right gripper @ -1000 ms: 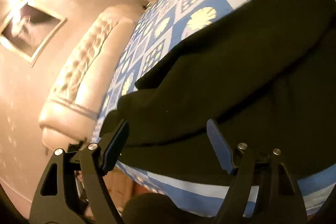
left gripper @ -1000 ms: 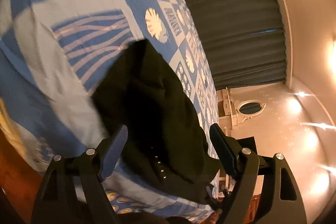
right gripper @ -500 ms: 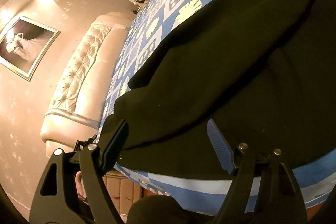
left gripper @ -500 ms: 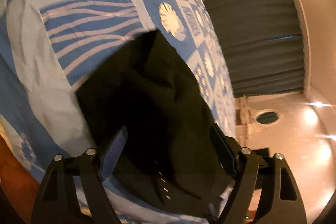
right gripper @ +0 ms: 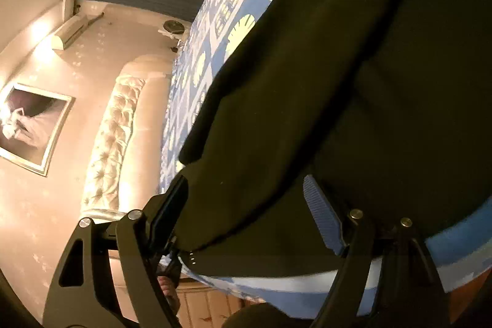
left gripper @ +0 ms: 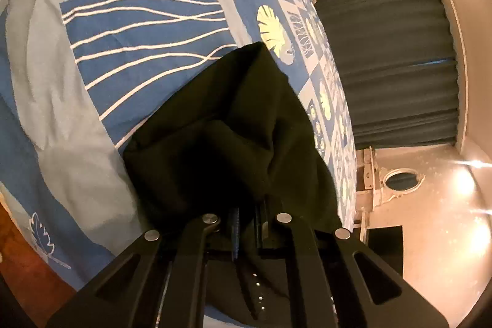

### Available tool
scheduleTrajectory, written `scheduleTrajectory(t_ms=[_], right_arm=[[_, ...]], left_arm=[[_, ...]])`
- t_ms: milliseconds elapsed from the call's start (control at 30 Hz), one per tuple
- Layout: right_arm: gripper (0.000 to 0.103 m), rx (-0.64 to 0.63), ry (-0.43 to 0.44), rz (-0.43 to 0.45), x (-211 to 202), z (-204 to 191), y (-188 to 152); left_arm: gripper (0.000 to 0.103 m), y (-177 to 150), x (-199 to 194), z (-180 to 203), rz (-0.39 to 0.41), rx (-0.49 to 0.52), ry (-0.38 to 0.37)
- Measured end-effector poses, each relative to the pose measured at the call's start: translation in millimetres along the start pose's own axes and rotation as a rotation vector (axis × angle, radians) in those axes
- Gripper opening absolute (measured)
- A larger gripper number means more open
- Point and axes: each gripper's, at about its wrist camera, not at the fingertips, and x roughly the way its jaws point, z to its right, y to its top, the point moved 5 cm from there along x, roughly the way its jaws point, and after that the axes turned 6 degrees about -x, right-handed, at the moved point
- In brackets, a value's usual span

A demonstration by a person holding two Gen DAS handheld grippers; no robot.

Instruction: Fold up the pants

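Blue bedspread (left gripper: pixel 147 29) shows; black pants (left gripper: pixel 233 125) folds hide left hand-held gripper (left gripper: pixel 246 220) pads.

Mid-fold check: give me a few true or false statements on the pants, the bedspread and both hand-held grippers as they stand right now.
1. The left hand-held gripper is shut on the black pants. True; its jaws have just been closing on the fabric.
2. The right hand-held gripper is clamped shut. False; its jaws stand wide apart, with pants fabric between them.
3. The pants lie on a blue patterned bedspread. True.
4. The pants are light grey. False; they are black.
5. A dark curtain hangs beyond the bed. True.
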Motion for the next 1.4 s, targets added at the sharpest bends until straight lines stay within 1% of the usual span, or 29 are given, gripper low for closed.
scheduleTrajectory(t_ms=[33,67,100,133,167,200,233,267,333,433,500,600,667,800,867,933,967,1067,1167,1233,1300,1333,1367,1400], right_arm=[[0.077,0.009,0.005,0.010,1.3,1.4,1.6],[0.074,0.008,0.002,0.011,6.4,2.5,3.1],[0.065,0.003,-0.004,0.006,10.7,3.1,4.5],[0.059,0.001,-0.017,0.003,15.3,4.8,6.0],[0.044,0.003,-0.024,0.003,19.0,7.9,7.1],[0.023,0.014,-0.032,-0.002,22.9,13.7,7.8],[0.013,0.033,-0.034,-0.001,24.5,17.4,8.2],[0.008,0.067,-0.014,0.003,24.0,22.1,7.3],[0.007,0.064,0.006,0.016,18.7,17.6,6.9],[0.007,0.002,0.044,0.046,0.5,-2.9,4.2],[0.007,-0.015,0.067,0.051,-11.8,-11.2,1.0],[0.007,-0.008,0.079,0.035,-21.6,-10.5,-7.6],[0.007,0.013,0.080,0.021,-25.0,-4.5,-13.5],[0.007,0.079,0.061,-0.013,-27.7,16.9,-27.8],[0.005,0.087,0.048,-0.022,-29.3,22.1,-33.3],[0.004,0.078,0.039,-0.026,-34.3,24.6,-38.0],[0.000,0.064,0.033,-0.029,-36.4,24.2,-39.5],[0.000,0.057,0.015,-0.045,-36.2,25.7,-45.2],[0.000,0.060,-0.022,-0.042,-37.9,38.0,-46.9],[0.000,0.095,-0.010,-0.035,-39.1,42.8,-46.8],[0.011,0.129,0.020,-0.009,-42.6,46.2,-41.8],[0.017,0.130,0.018,0.007,-44.0,46.0,-37.9],[0.032,0.129,0.019,0.017,-44.6,46.8,-33.9],[0.036,0.126,0.030,0.018,-42.6,45.9,-30.1]], left_arm=[[0.007,0.2,1.9,-2.4,-0.006,-0.010,0.001],[0.007,0.2,2.2,-4.1,-0.010,-0.020,0.001],[0.007,0.3,3.8,-6.3,-0.015,-0.029,0.001],[0.007,-0.1,3.2,-7.5,-0.017,-0.030,0.003],[0.007,-0.1,3.6,-8.6,-0.018,-0.031,0.003],[0.007,0.1,3.4,-9.3,-0.018,-0.032,0.001],[0.007,0.0,2.4,-9.8,-0.014,-0.035,-0.004],[0.007,-0.2,1.0,-10.0,-0.008,-0.039,-0.007],[0.007,0.3,-3.4,-7.0,0.012,-0.043,-0.018],[0.006,0.3,-16.9,-1.1,0.050,-0.022,-0.041],[0.006,-0.9,-26.8,3.4,0.066,-0.013,-0.055],[0.006,-4.1,-42.0,4.0,0.089,0.000,-0.062],[0.006,-6.3,-47.1,-0.2,0.087,-0.005,-0.063],[0.006,-10.6,-51.0,-14.3,0.078,-0.021,-0.044],[0.006,-12.3,-51.4,-24.4,0.077,-0.039,-0.031],[0.006,-14.2,-52.5,-29.3,0.076,-0.055,-0.034],[0.006,-14.1,-54.1,-30.4,0.078,-0.053,-0.033],[0.006,-15.1,-56.0,-31.0,0.092,-0.023,-0.020],[0.006,-15.5,-49.6,-37.5,0.089,-0.012,0.001],[0.006,-16.4,-46.9,-43.7,0.088,-0.025,-0.013],[0.006,-16.7,-46.9,-44.8,0.088,-0.019,-0.022],[0.006,-16.9,-47.3,-44.3,0.086,-0.013,-0.021],[0.006,-16.8,-47.5,-43.7,0.083,-0.010,-0.018],[0.006,-16.5,-47.3,-43.7,0.081,-0.012,-0.018]])
